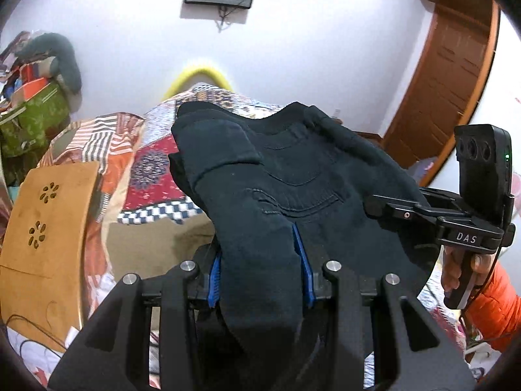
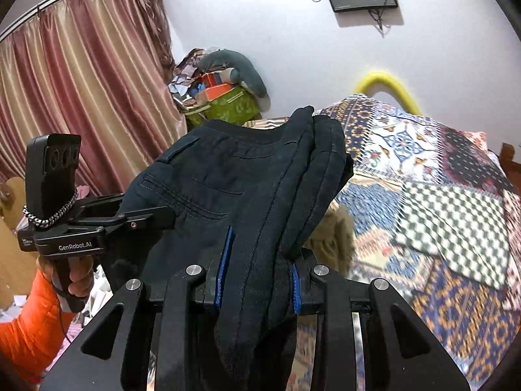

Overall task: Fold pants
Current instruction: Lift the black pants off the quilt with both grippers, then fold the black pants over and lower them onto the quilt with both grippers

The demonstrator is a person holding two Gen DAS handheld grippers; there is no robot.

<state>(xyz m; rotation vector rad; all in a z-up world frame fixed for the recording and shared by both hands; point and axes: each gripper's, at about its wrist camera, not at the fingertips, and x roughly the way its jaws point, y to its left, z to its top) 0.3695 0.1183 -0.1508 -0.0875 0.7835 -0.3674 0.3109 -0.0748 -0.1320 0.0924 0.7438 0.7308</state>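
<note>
Left wrist view: dark pants [image 1: 276,176] clamped between left tool [image 1: 260,270] pads.

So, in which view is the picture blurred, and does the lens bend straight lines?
Right wrist view: the patchwork bedspread is smeared by motion, while the dark pants in the right gripper stay sharp. Left wrist view: less smear; the wooden door bows from the fisheye, corners are black, and the pants in the left gripper look sharp.

Both grippers' jaws [image 1: 260,267] [image 2: 260,260] clamped, raised
</note>
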